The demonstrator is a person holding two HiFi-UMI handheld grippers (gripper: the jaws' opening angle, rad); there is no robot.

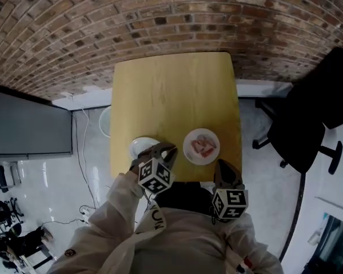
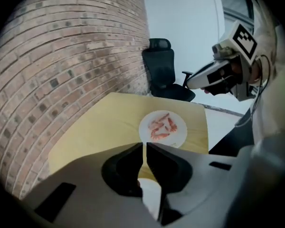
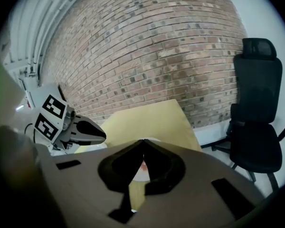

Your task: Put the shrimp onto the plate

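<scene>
Centrally, at the near end of the yellow table, a round white plate is shown. The shrimp are held on it as a small heap of pink-orange, curled pieces, with bare white rim left all around them. A white bowl is set at the table's near left edge, partly covered by the left gripper; its contents cannot be told. The plate is placed between the two grippers, and the shrimp are touched by neither. The fingers of the left gripper are drawn together to a thin slit, with nothing between them. The right gripper is held just near of the plate, with its fingers closed tip to tip on nothing.
</scene>
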